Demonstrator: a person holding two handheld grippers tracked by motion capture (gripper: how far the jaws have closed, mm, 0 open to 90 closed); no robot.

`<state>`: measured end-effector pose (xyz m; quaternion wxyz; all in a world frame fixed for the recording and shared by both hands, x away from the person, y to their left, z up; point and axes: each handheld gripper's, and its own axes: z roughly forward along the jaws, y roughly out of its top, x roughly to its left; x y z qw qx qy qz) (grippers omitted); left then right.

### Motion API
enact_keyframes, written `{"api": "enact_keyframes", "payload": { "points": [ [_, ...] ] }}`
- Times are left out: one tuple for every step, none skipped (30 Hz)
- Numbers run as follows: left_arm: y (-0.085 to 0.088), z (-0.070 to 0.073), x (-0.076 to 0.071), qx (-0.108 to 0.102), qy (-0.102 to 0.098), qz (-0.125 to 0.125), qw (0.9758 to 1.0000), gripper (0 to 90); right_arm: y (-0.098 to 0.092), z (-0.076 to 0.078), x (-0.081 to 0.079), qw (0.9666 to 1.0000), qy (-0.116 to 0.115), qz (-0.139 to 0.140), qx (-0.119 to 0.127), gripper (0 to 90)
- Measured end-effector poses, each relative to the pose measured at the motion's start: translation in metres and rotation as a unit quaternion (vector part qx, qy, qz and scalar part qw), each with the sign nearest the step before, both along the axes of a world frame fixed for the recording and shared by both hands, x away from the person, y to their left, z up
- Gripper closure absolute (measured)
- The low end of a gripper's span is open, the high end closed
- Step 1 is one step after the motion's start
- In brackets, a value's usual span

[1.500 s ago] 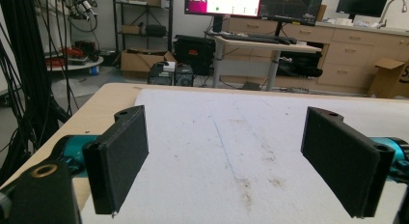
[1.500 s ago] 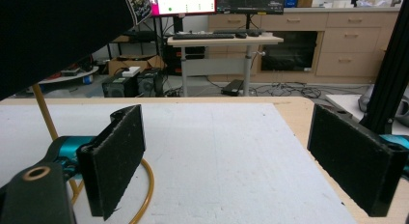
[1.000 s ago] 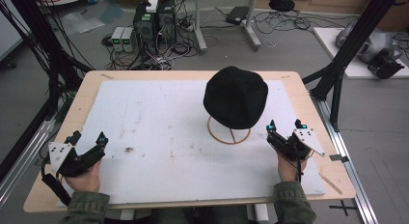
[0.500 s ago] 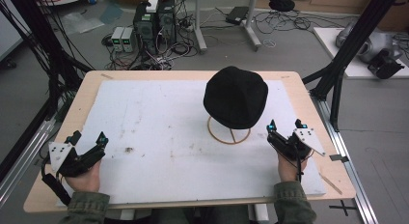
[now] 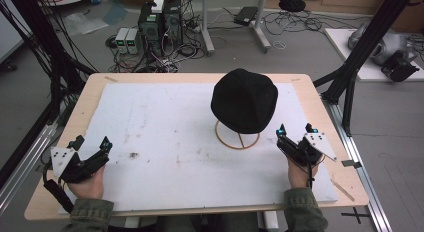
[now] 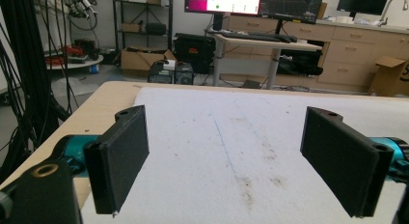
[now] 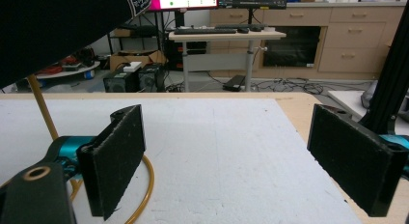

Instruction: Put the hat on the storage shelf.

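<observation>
A black hat [image 5: 244, 100] sits on a gold wire stand [image 5: 238, 139] right of the table's middle. My right gripper [image 5: 296, 130] rests open just right of the stand's ring, with nothing between its jaws. In the right gripper view the hat [image 7: 58, 26] hangs at the upper left and the stand's rod [image 7: 42, 109] and ring [image 7: 144, 185] lie beside the left jaw. My left gripper [image 5: 91, 143] is open near the front left corner, far from the hat. Only the white mat [image 6: 231, 151] lies between the jaws of the left gripper [image 6: 226, 156].
The white mat [image 5: 170, 137] covers most of the wooden table [image 5: 75, 122], with small dark specks [image 5: 134, 154] near the left gripper. Black frame posts [image 5: 360, 57] stand at both sides. Beyond the far edge are computers [image 5: 155, 22] and cables on the floor.
</observation>
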<state>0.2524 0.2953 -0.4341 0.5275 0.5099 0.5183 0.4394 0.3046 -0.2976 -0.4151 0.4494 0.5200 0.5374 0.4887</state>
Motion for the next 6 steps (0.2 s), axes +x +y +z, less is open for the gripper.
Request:
{"api": "enact_keyframes", "payload": {
  "points": [
    [0.0,-0.0001,0.0002,0.0,0.001,0.0,1.0,17.4,0.0,0.0,0.0,1.0,0.0,0.0,0.0,12.5],
    [0.0001,-0.0001,0.0002,0.0,0.002,0.0,1.0,17.4,0.0,-0.0001,0.0001,1.0,0.0,0.0,0.0,12.5],
    [0.0003,-0.0002,0.0003,0.001,0.003,-0.001,1.0,17.4,0.0003,-0.0001,0.0004,1.0,0.0,-0.001,0.001,12.5],
    [0.0001,-0.0003,0.0007,-0.001,0.003,-0.001,1.0,17.4,0.0001,-0.0005,0.0007,1.0,0.001,0.0,-0.001,12.5],
    [0.0001,-0.0004,0.0007,-0.001,0.003,-0.001,1.0,17.4,0.0002,-0.0005,0.0007,1.0,0.004,0.0,0.0,12.5],
    [0.0001,-0.0004,0.0008,0.0,0.004,-0.001,1.0,17.4,0.0005,-0.0007,0.0012,1.0,0.004,0.001,0.001,12.4]
  ]
}}
